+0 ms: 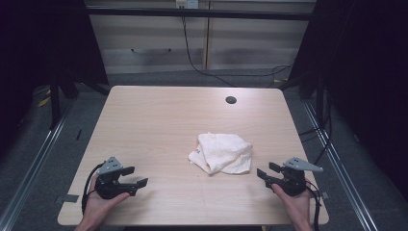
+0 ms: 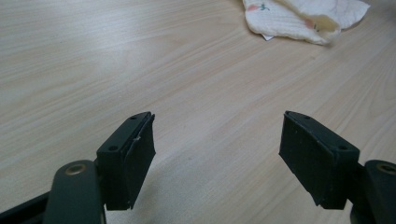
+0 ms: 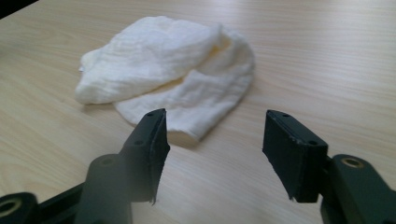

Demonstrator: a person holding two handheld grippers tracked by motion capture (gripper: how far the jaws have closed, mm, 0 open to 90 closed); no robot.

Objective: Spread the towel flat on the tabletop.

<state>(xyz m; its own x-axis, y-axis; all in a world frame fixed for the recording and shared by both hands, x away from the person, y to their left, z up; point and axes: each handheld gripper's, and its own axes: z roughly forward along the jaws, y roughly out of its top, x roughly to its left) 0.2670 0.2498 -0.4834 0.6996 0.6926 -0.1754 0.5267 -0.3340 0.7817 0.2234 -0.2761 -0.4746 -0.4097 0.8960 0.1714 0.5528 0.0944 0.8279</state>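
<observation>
**Sizing up a crumpled cloth from both sides**

Looking at the high view, the white cloth [image 1: 222,152] sits a bit right of the frame's centre on the wooden table [image 1: 159,120], bunched up and folded over itself rather than spread flat. It has a little red print on its lower left edge.

The left gripper [image 1: 134,176] is parked in the lower left of the frame, well apart from the cloth, jaws spread with nothing between them. In the left gripper view the cloth [image 2: 303,18] is way off in the upper right corner, so that hand reads to me as just waiting.

The right gripper [image 1: 266,172] is in the lower right, near the cloth's right edge but not touching it. Its jaws are released too, nothing pinched. In the right gripper view the cloth [image 3: 173,74] sits straight ahead past the jaw tips, so I'd guess it's lined up that way to go for the nearest folded edge first.

Both grippers sit low and point inward at the cloth, which makes sense for a two-handed job like unfolding it.
</observation>
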